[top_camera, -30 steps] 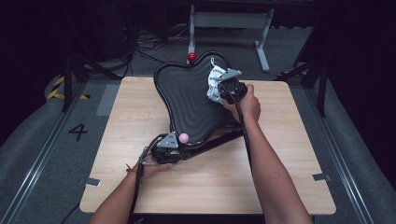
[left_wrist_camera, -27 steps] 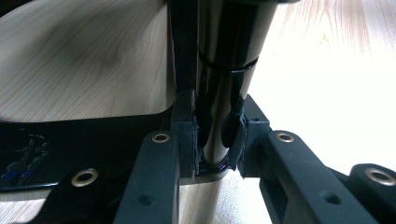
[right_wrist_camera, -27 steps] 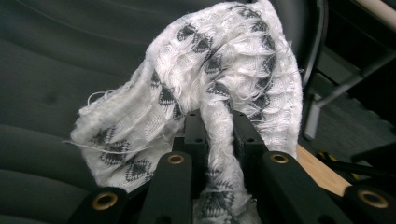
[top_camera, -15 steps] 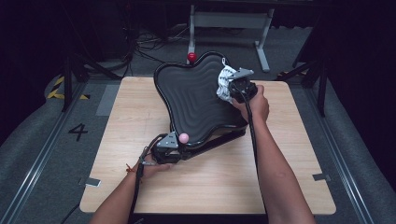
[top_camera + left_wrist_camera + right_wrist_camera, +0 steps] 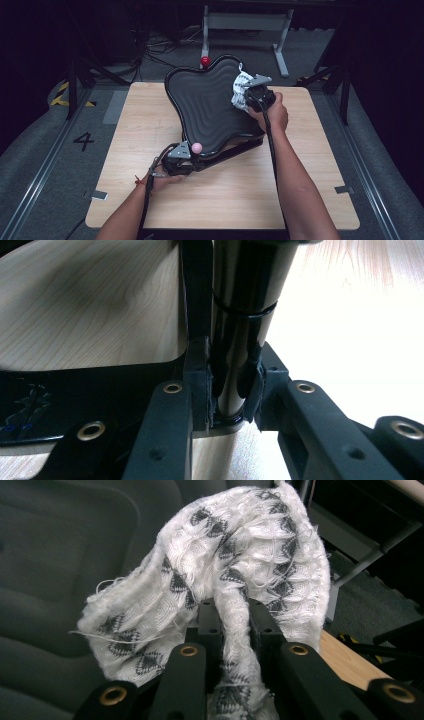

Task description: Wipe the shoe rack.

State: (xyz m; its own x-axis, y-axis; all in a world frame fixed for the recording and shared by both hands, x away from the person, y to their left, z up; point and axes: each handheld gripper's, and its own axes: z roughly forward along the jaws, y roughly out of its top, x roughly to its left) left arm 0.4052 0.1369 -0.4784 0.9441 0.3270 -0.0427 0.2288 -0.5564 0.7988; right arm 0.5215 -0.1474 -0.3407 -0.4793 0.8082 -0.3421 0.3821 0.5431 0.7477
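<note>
A black wavy-surfaced board [image 5: 210, 107] rests tilted on its black frame on the wooden table [image 5: 125, 145]. My left gripper [image 5: 184, 161] is at its near corner, beside a pink knob [image 5: 197, 147]. In the left gripper view its jaws are shut on a glossy black post [image 5: 239, 335] of the frame. My right gripper [image 5: 250, 95] holds a white cloth with dark triangles [image 5: 241, 89] against the board's right edge. In the right gripper view the cloth [image 5: 240, 570] bunches over the shut jaws, against the ribbed board [image 5: 60, 535].
A red knob [image 5: 205, 61] sits at the board's far tip. Behind the table stands a grey metal stand [image 5: 247, 22] with cables on the floor. A "4" [image 5: 83, 141] is marked on the floor at left.
My right gripper has carried the cloth from the board's middle right to its right edge. The left gripper has stayed put on the post.
</note>
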